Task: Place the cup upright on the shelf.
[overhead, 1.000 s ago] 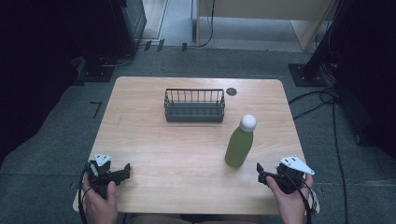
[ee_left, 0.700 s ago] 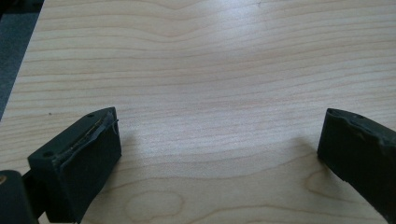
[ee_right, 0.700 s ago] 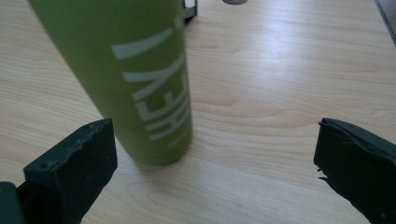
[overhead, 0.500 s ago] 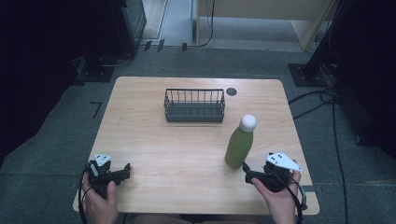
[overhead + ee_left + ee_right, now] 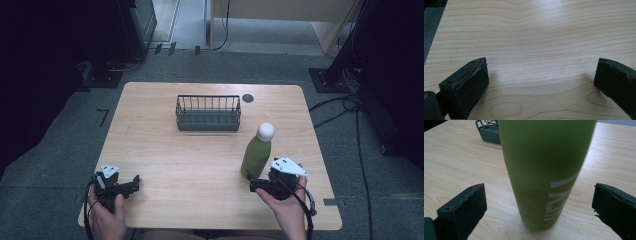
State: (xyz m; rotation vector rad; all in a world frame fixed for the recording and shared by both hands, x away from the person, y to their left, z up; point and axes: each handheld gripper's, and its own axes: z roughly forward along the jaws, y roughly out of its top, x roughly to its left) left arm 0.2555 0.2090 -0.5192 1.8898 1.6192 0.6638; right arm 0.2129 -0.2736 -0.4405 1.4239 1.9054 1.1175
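Pale wood fills the table, with dark floor around it, and the person's two hands come in at the near edge. Over on the right, the right gripper sits just in front of the green bottle, low at its base. From the right gripper view the bottle stands upright between the two black jaws, which are spread wide with clear wood showing either side of it, so nothing is gripped yet. A white cap tops the bottle, and the wire basket waits toward the far side, well apart from it.

The left gripper rests near the front left corner, its jaws apart as well, with bare table between them.

My read: this is the reach for the bottle. To do it well, the gripper wants to slide in level until the body sits centred between the jaws, then close squarely across the round wall, not off to one side. A tall, smooth bottle like that could tip or twist if nudged at the foot first, so a slightly higher grip looks safer.
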